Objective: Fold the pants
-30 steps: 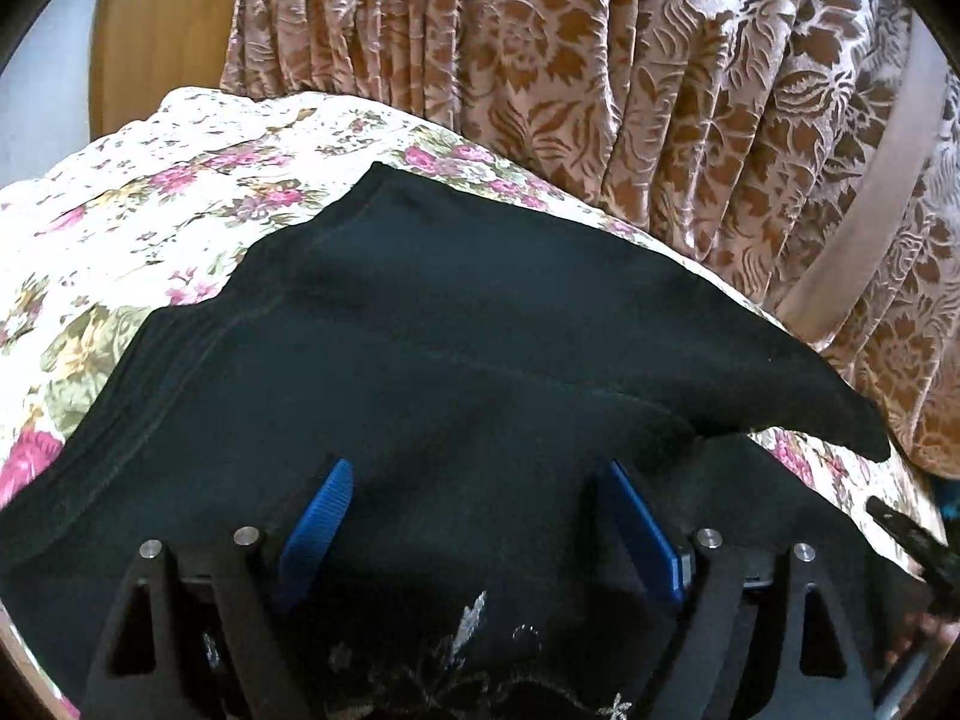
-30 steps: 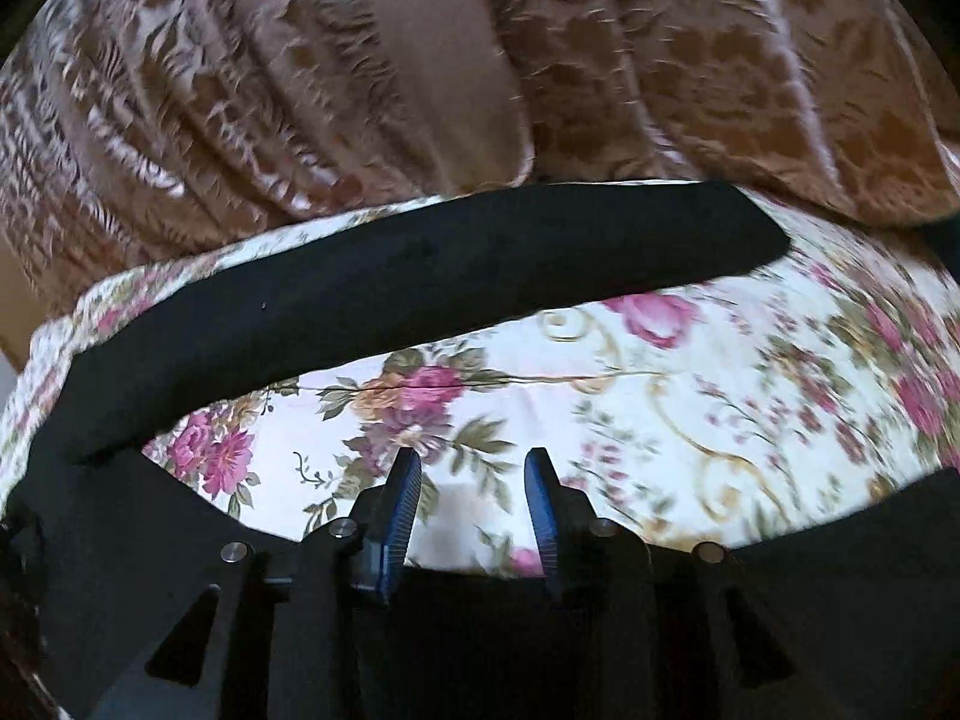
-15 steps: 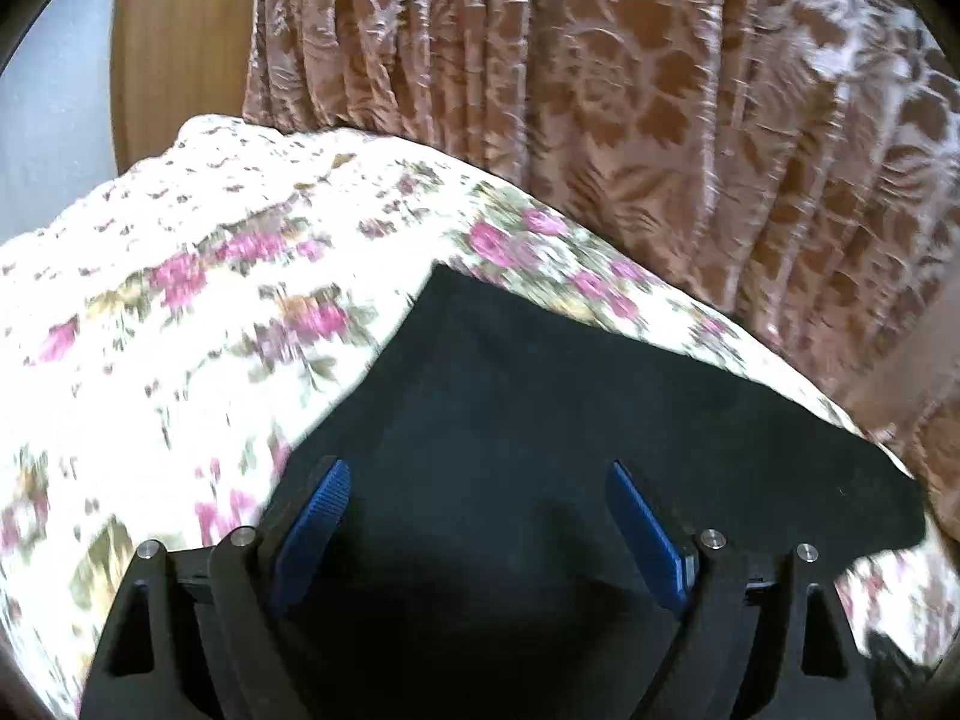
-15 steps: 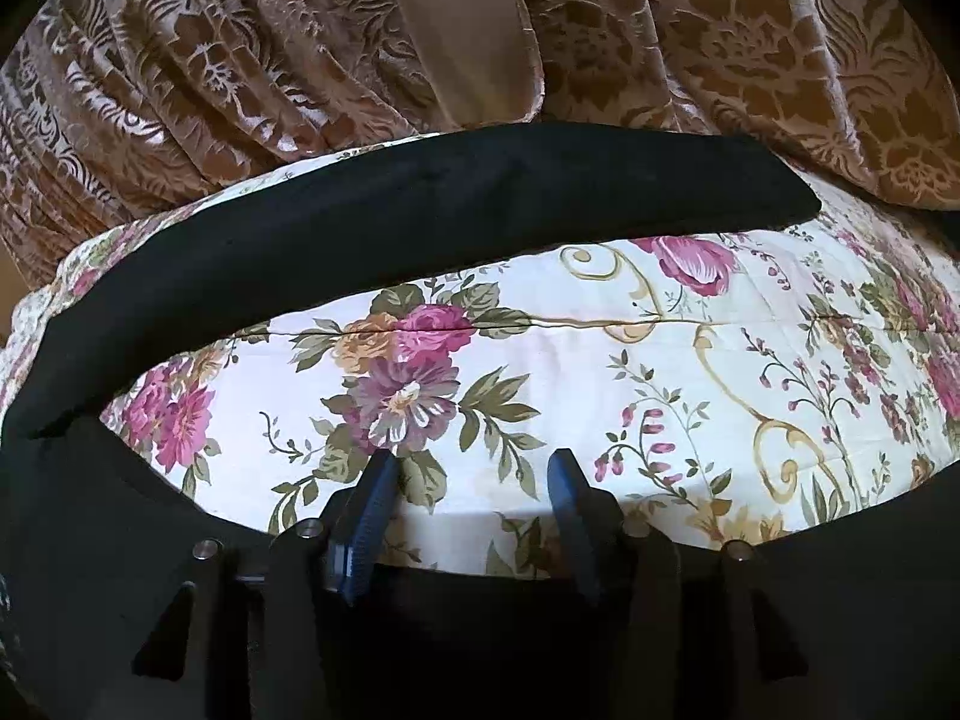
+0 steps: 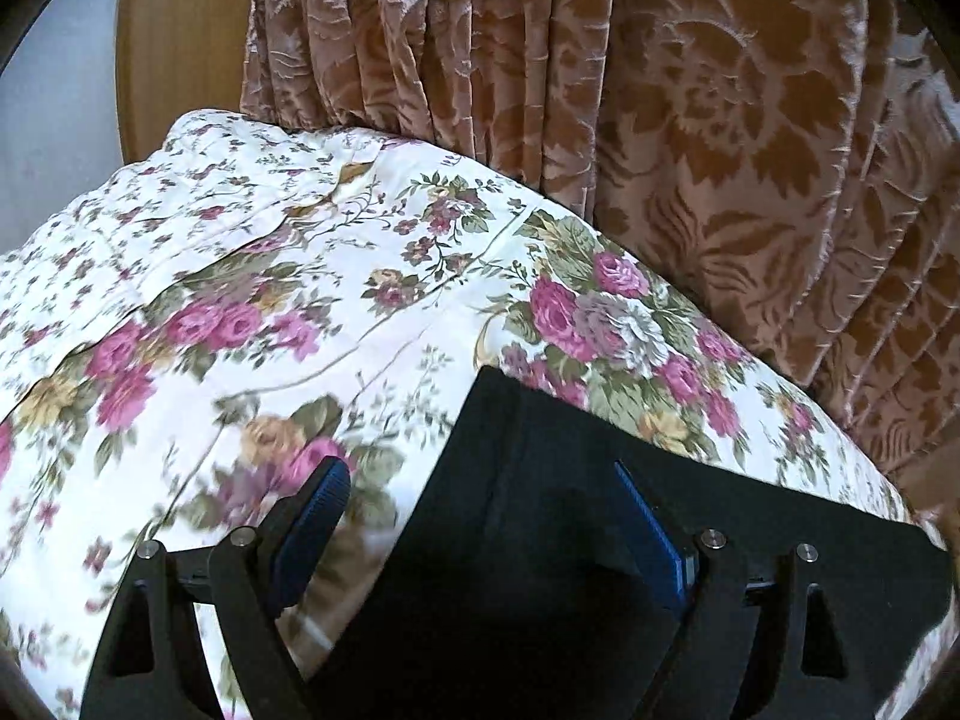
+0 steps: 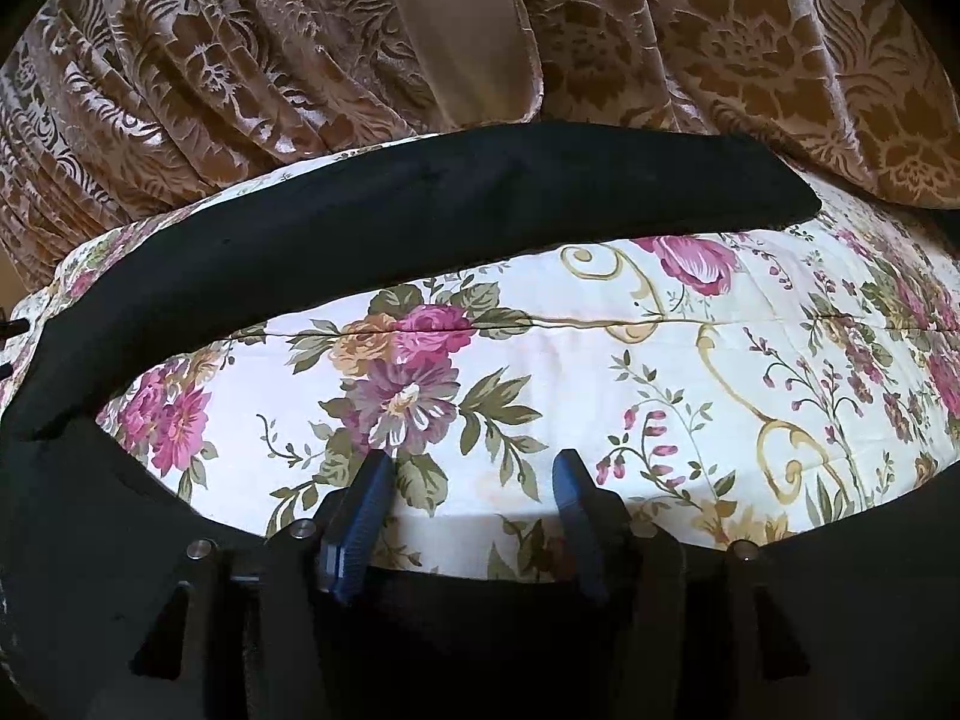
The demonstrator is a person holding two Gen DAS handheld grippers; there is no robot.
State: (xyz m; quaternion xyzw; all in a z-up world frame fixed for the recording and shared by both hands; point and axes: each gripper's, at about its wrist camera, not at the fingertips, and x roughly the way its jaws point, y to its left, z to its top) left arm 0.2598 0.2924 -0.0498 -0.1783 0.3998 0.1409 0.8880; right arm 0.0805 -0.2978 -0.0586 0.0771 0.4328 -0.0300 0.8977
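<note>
Your floral bed (image 5: pixel 252 276) fills both views, brown curtain (image 5: pixel 690 120) at twelve o'clock. The black pants (image 6: pixel 420 210) lie flat across it, one leg arcing from nine to two. Your left gripper (image 5: pixel 480 510) hangs wide apart over a pants corner; your right gripper (image 6: pixel 471 498) is opening, nothing clamped

Left gripper (image 5: pixel 480 498): black angular frame, silver screws, blue ribbed pads (image 5: pixel 318 510). Right gripper (image 6: pixel 474 480) is built alike, its blue pads narrower.

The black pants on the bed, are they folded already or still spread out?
Spread: the black pants lie with legs apart, floral bedspread between.
</note>
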